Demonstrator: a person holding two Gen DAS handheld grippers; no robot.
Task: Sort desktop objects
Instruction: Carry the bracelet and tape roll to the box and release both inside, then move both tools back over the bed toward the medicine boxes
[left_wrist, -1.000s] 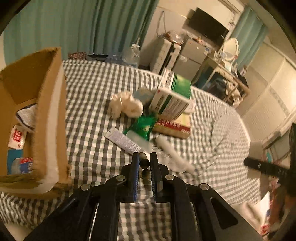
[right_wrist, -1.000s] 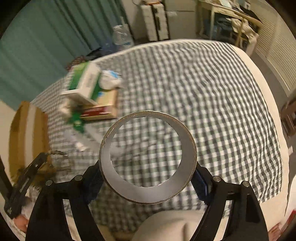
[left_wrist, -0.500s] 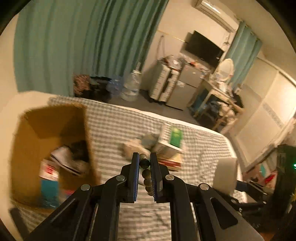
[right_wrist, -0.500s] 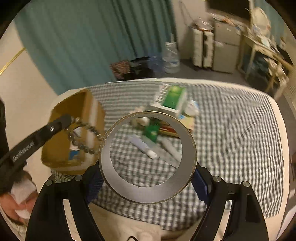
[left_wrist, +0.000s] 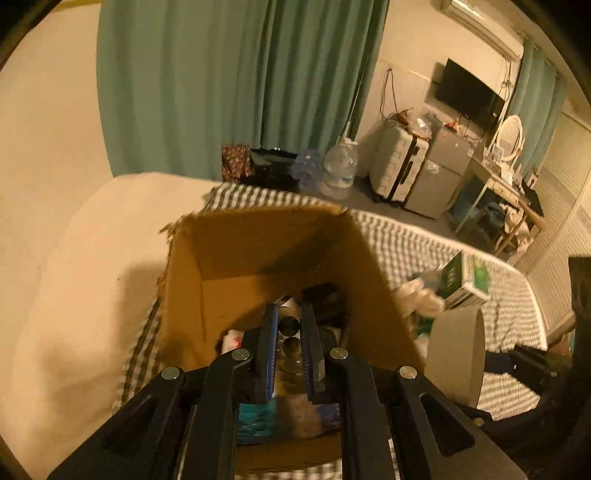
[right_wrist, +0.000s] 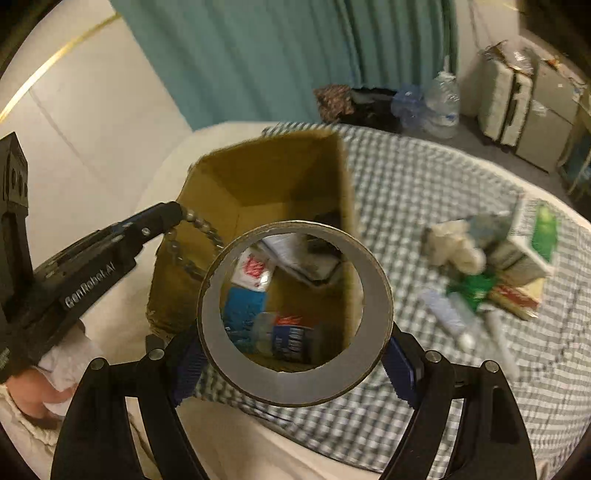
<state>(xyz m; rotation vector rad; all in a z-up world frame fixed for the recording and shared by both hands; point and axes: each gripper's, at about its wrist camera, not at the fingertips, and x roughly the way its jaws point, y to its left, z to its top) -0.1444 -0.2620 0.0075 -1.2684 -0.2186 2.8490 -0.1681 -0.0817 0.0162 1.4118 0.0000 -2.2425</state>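
Observation:
My left gripper (left_wrist: 289, 325) is shut on a string of dark beads (left_wrist: 289, 326) and holds it over the open cardboard box (left_wrist: 236, 258). In the right wrist view the left gripper (right_wrist: 177, 212) shows with the beads (right_wrist: 199, 227) hanging over the box (right_wrist: 258, 173). My right gripper (right_wrist: 293, 354) is shut on a roll of tape (right_wrist: 295, 384), held above the box's near edge; the roll also shows in the left wrist view (left_wrist: 456, 354). Packets and a blue item (right_wrist: 242, 308) lie in the box.
On the checked cloth (right_wrist: 424, 192) to the right lie a green-and-white carton (right_wrist: 528, 240), a white cloth wad (right_wrist: 454, 243), a green packet (right_wrist: 471, 288), tubes (right_wrist: 447, 317) and flat boxes (right_wrist: 517, 299). Curtains, suitcases and a water jug stand behind.
Both grippers have swung left toward the cardboard box. The left one now holds the beads over the box's opening, and the tape roll is over its near edge.

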